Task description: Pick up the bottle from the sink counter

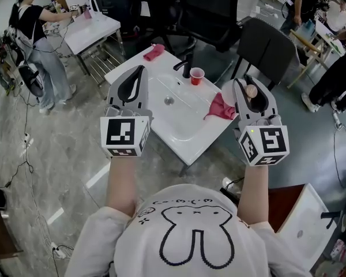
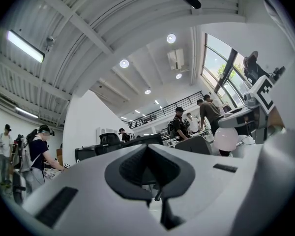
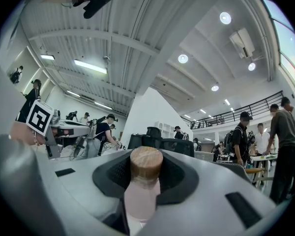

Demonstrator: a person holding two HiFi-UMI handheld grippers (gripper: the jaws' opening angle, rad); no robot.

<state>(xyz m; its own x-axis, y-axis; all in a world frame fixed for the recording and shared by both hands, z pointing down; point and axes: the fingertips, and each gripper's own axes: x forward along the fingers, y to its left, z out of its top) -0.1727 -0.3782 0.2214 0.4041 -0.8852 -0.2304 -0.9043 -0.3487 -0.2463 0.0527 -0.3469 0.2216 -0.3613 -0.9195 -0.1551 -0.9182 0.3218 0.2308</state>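
The right gripper (image 3: pixel 143 191) clamps a pale pink bottle (image 3: pixel 140 195) with a wooden cap (image 3: pixel 146 163), pointing up toward ceiling lights (image 3: pixel 183 58).

The small bottle (image 3: pixel 141 191) is pale pink with a light brown, woody cap. The left gripper (image 1: pixel 140 69) and right gripper (image 1: pixel 251 84) are grey with black pads. Each cube has black and white squares. The sink counter (image 1: pixel 183 146) is white. The plastic cup (image 1: pixel 196 75) is red. The crumpled cloth (image 1: pixel 221 108) looks pink, maybe red. The shirt (image 1: pixel 190 212) is white with a black bunny outline.
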